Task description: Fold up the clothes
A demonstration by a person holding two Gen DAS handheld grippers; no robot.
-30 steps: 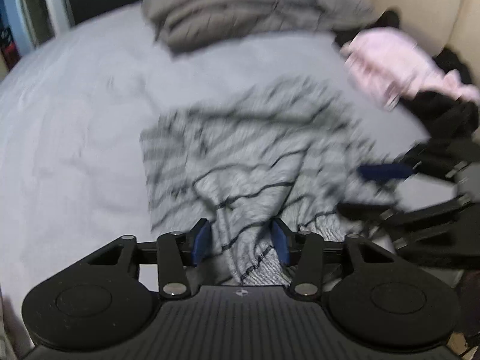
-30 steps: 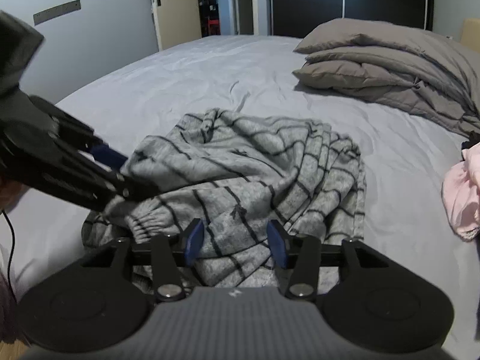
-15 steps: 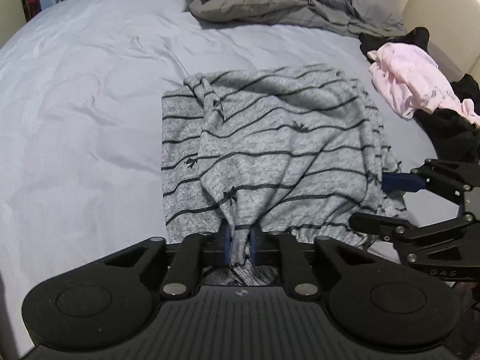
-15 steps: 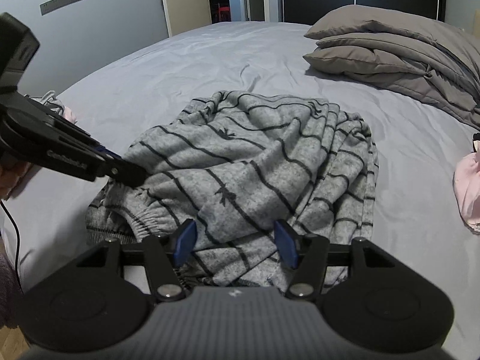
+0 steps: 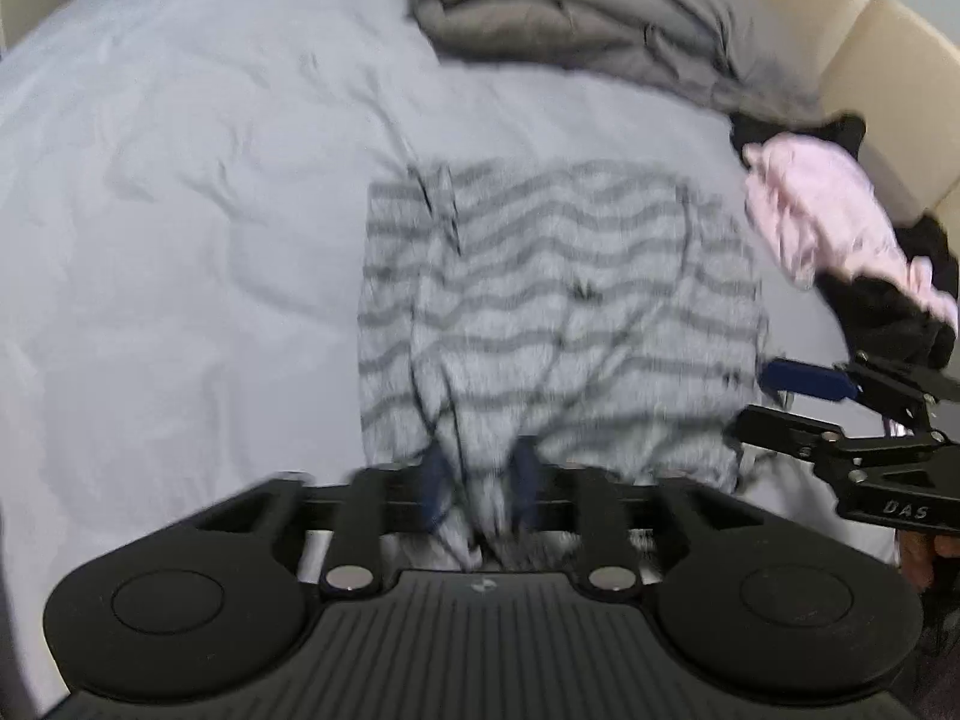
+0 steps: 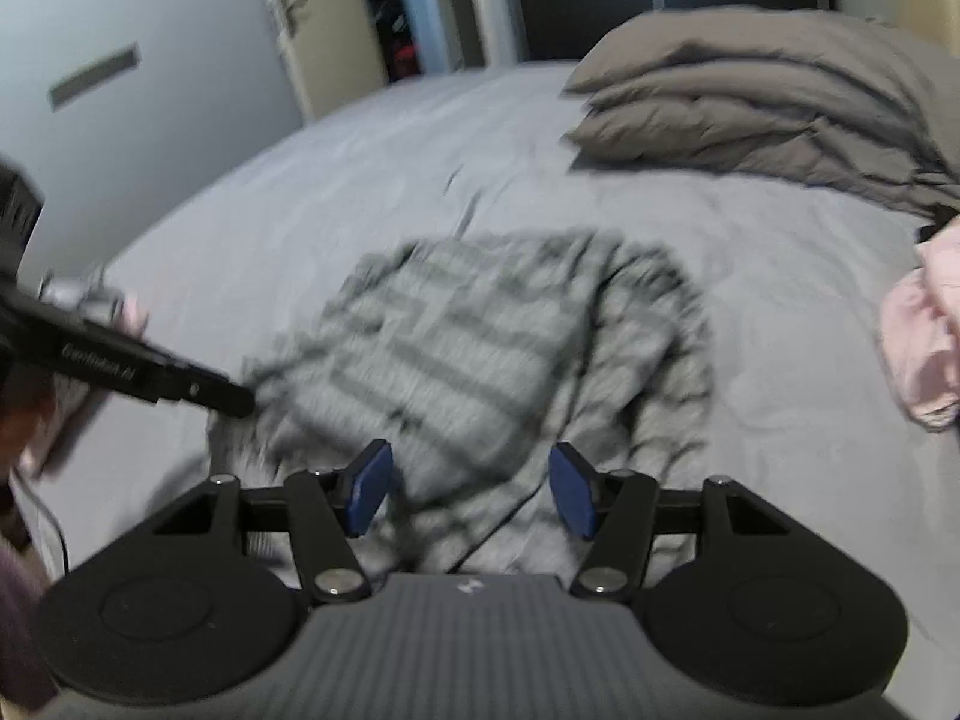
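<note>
Grey bedsheet (image 5: pixel 180 240) carries the striped garment (image 5: pixel 558 312), folded once, hem nearest me. Left jaws are opening, a pinch of hem between them; right jaws are opening too, over cloth, gripping nothing. Next, I judge, a fresh grip for another fold.

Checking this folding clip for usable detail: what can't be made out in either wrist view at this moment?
- Striped grey garment: motion blur in both views hides its type and fold edges.
- Its near hem: hidden behind the opening left gripper; cloth lies between the fingers.
- Right gripper, opening: body covers cloth beneath.
- Pink garment: cut off by the right view's edge.
- Black clothes: too dark.
</note>
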